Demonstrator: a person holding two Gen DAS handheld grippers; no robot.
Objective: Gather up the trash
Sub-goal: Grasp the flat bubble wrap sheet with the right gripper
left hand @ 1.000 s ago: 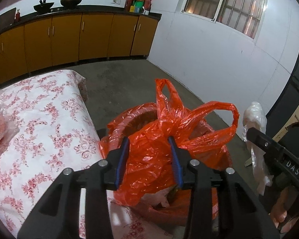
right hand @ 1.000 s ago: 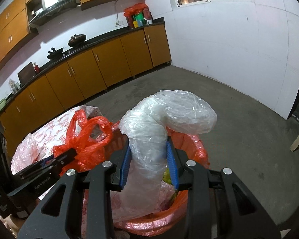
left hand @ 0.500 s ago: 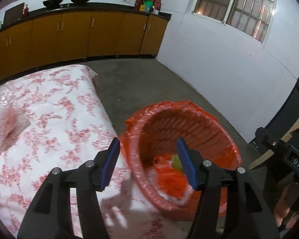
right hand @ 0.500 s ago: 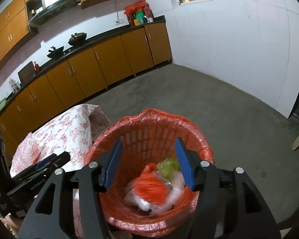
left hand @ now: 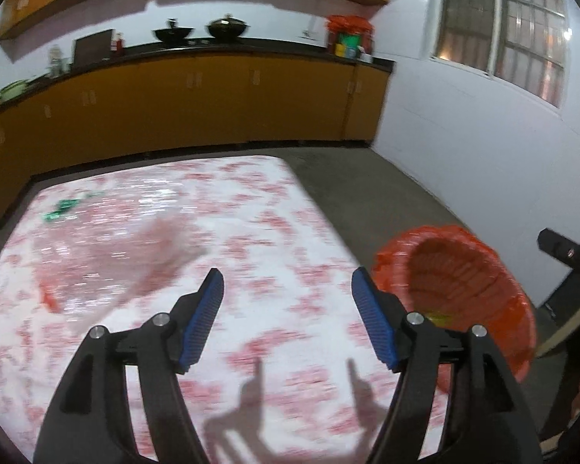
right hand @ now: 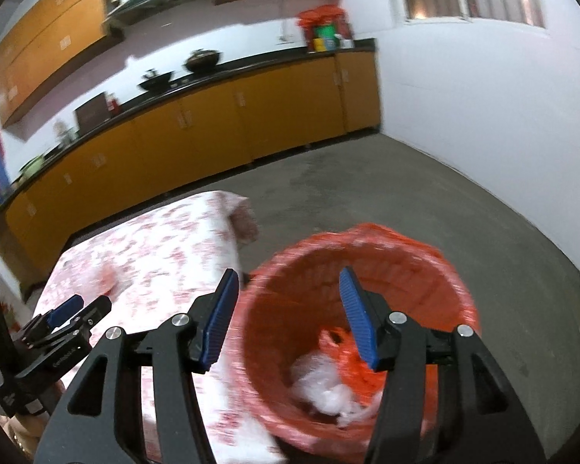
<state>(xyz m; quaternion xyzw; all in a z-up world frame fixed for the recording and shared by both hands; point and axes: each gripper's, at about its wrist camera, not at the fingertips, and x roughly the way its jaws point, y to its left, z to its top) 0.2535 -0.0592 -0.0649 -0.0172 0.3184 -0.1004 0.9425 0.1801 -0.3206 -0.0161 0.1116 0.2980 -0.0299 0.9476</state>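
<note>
Trash, left wrist view: green scraps (left hand: 67, 207) and a clear bag (left hand: 135, 255) lie on the floral table (left hand: 290, 239), uncollected; red-lined bin (left hand: 456, 290) just beside the table
Left gripper (left hand: 288, 324): jaws opening, nothing between them
Trash, right wrist view: clear plastic (right hand: 328, 390) and red bag (right hand: 344, 352) already in the bin
Right gripper (right hand: 288, 317): parted, empty, over the bin
Progress: partway; table items remain

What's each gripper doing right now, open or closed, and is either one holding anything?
Left gripper: jaws opening, nothing between them, over the floral table.
Right gripper: open, empty, above the orange bin.
</note>
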